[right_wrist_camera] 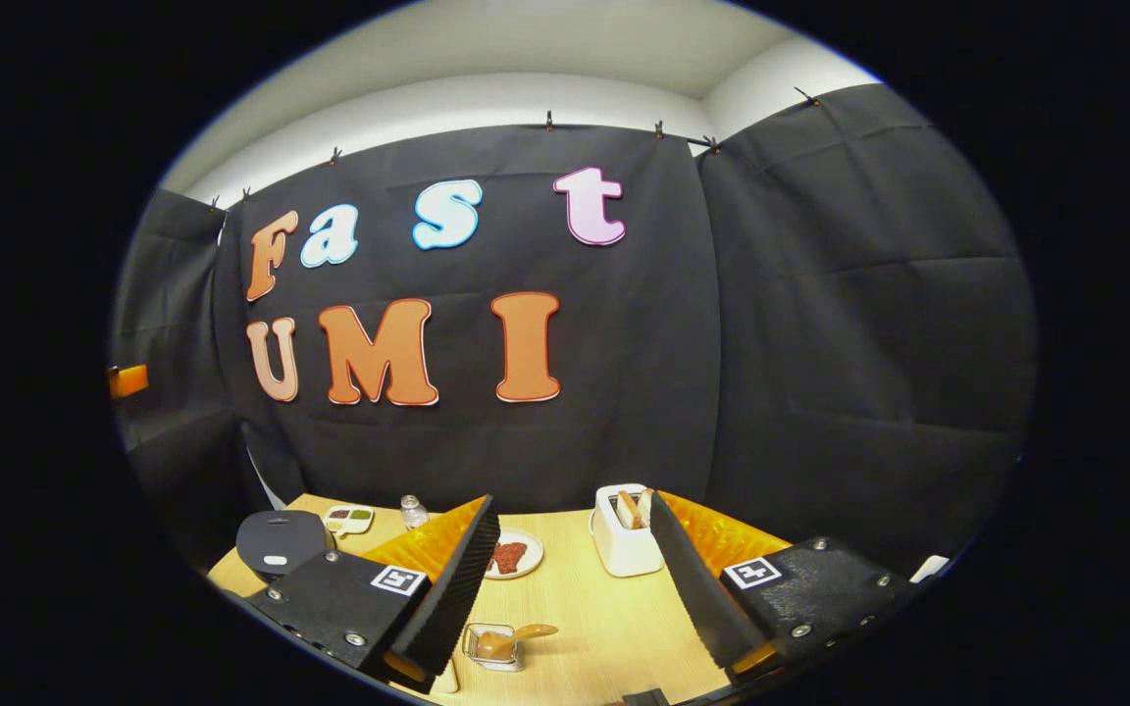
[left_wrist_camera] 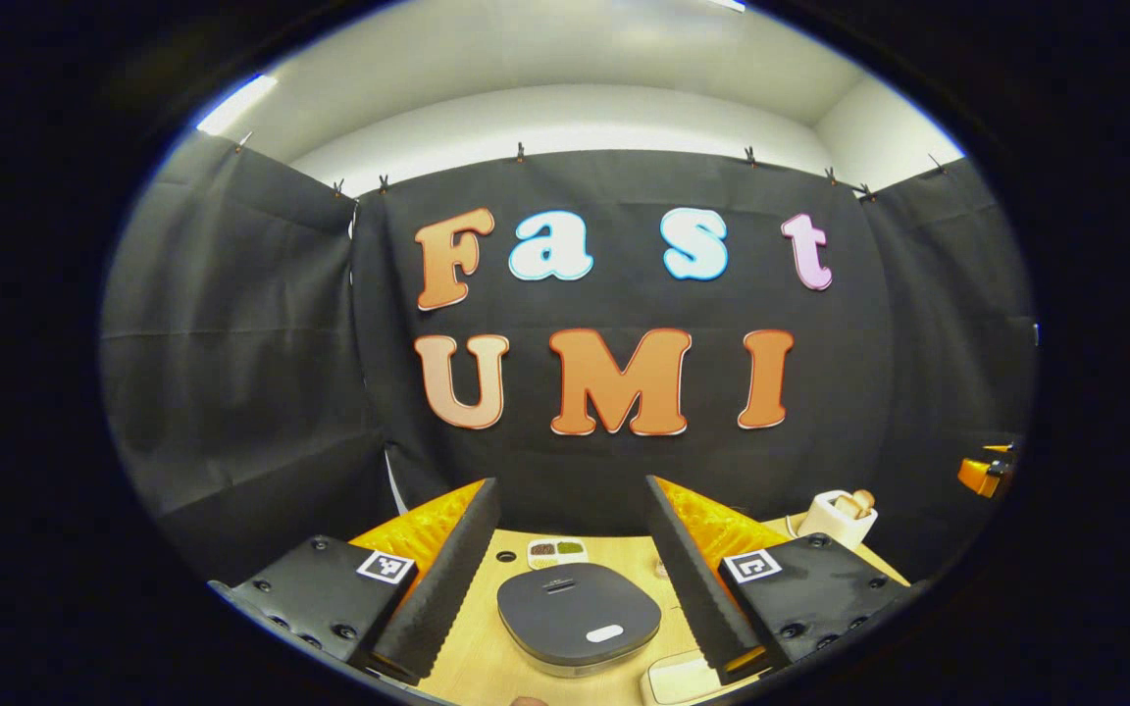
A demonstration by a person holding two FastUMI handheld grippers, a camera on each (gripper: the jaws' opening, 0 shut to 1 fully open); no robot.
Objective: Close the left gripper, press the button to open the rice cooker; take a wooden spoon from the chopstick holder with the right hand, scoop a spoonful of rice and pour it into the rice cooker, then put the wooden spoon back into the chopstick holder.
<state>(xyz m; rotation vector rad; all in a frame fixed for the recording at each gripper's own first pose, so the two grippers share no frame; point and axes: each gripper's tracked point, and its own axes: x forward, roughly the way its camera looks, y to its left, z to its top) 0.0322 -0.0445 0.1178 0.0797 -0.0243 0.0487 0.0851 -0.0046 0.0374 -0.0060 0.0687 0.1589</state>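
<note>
The rice cooker (left_wrist_camera: 580, 613) has a dark grey lid that is down, with a small white button (left_wrist_camera: 604, 633) near its front. It sits on the wooden table just below and ahead of my left gripper (left_wrist_camera: 572, 490), which is open and holds nothing. In the right gripper view the cooker (right_wrist_camera: 281, 542) is at the far left. The white chopstick holder (right_wrist_camera: 624, 549) stands just beyond my right gripper (right_wrist_camera: 573, 502), with wooden pieces (right_wrist_camera: 636, 508) sticking out of its top. That gripper is open too. The holder (left_wrist_camera: 838, 517) also stands at the table's back right in the left gripper view.
A small divided dish (left_wrist_camera: 555, 552) lies behind the cooker. A plate with something red (right_wrist_camera: 511, 556), a small bottle (right_wrist_camera: 413, 510) and a clear box holding a brownish spoon-like piece (right_wrist_camera: 501, 642) are on the table (right_wrist_camera: 585, 608). A pale object (left_wrist_camera: 678, 679) lies beside the cooker's front right.
</note>
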